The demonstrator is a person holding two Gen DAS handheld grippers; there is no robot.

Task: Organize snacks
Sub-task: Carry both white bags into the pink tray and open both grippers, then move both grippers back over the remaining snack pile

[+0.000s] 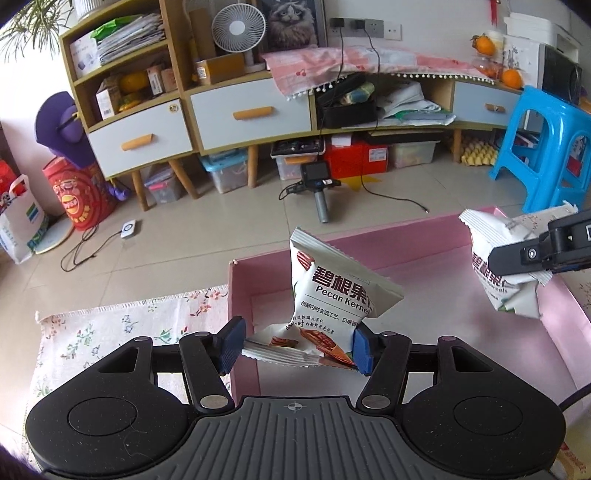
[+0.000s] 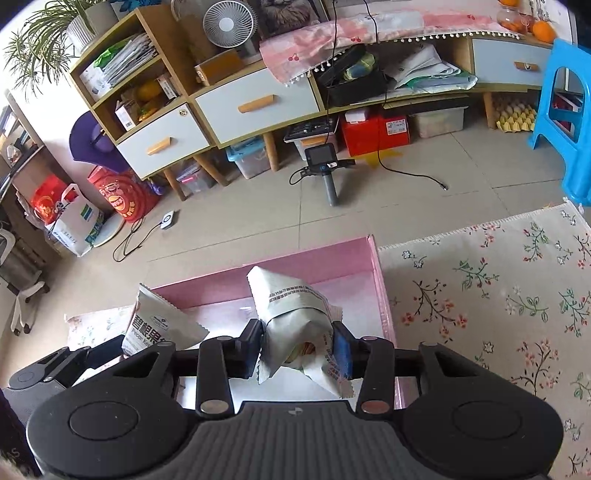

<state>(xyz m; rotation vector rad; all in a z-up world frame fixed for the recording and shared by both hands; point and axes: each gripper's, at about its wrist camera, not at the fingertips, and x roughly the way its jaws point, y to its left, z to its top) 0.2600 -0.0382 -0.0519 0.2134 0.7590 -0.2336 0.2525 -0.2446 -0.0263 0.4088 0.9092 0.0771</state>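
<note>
Left wrist view: left gripper [image 1: 297, 345] sits over the near-left corner of the pink box [image 1: 369, 236], which rests on a floral cloth [image 1: 110, 332]. A white pecan kernel packet [image 1: 332, 291] stands on end between the blue pads; the right pad touches its lower edge, while the left pad stands apart from the crimped bottom seam. Whether the jaws are still pinching it or have let go, I cannot tell. The packet's bottom appears to be down inside the box. At the right edge, the right gripper [image 1: 546, 266] clamps a second pecan packet [image 1: 495, 266] over the box's right part; whether it clears the box floor is unclear.

Right wrist view: right gripper [image 2: 297, 349] is clenched on the second pecan packet [image 2: 291, 314], back side up, both pads pressing into its crumpled sides. It hangs over the pink box [image 2: 332, 251], near the box's right wall. Floral cloth [image 2: 480, 295] spreads to the right. The pecan kernel packet [image 2: 159, 325] shows at the left, upright, with part of the left gripper [image 2: 92, 354] below it.

Background, both views: wooden cabinet [image 1: 221, 110] with pale drawers, white fan [image 1: 238, 27], blue stool [image 1: 546, 147], tiled floor.
</note>
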